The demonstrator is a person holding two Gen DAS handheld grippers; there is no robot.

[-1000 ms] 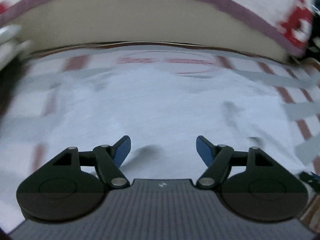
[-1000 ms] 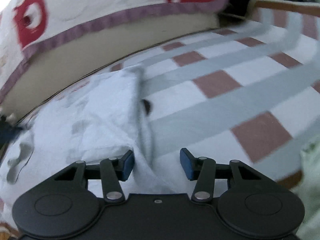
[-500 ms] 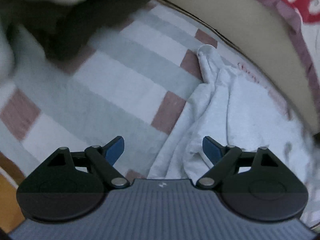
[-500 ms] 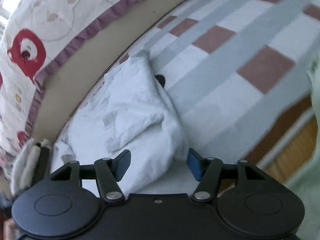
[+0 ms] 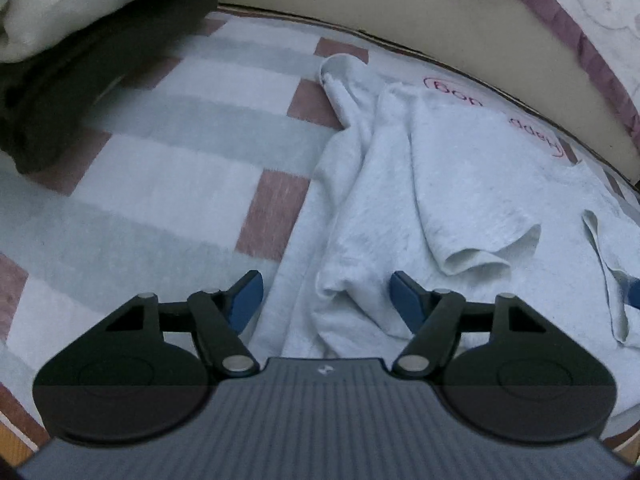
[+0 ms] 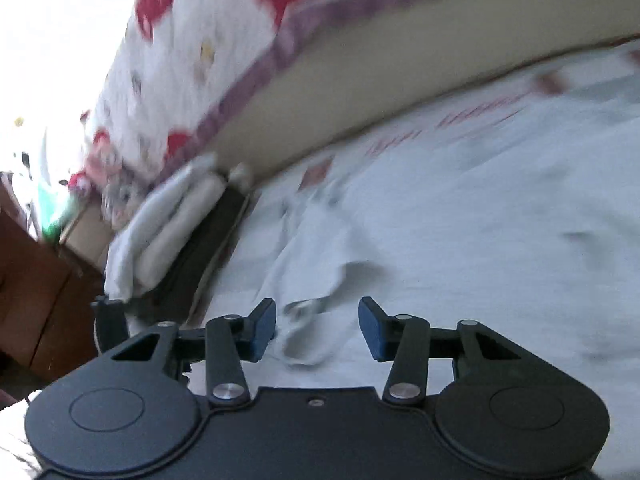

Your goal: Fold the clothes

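**Op:** Pale grey T-shirt (image 5: 440, 184) lies rumpled on the checked bed sheet (image 5: 168, 184), hard against the cushion edge (image 5: 460, 32) at 12 o'clock. My left claw (image 5: 326, 300) is spread but closing, a bunched fold of shirt between the pads and not yet pinched.

**Obs:** And the right?

**Op:** Right claw (image 6: 318, 326) also apart and closing, over a curled-up flap of the same shirt. That view is smeared; I cannot tell whether the pads touch cloth.

**Obs:** Risks?

**Op:** First, I think the left is set over a thick wad, not a single edge. If it bites several layers, the lift could drag the whole heap and no clean fold line would form.

**Obs:** Second?

**Op:** With the right view this blurred, the claw may close on air, or nip only the flap's tip, which would likely slip out under tension.

**Obs:** Anything nearby?

**Op:** Folded stack (image 5: 92, 40), white on dark, at 10 o'clock from the left claw. A wide swing could snag it. The sleeve (image 5: 484, 240) at 2 o'clock is tucked crooked; folded over as it lies, it would leave a lump.
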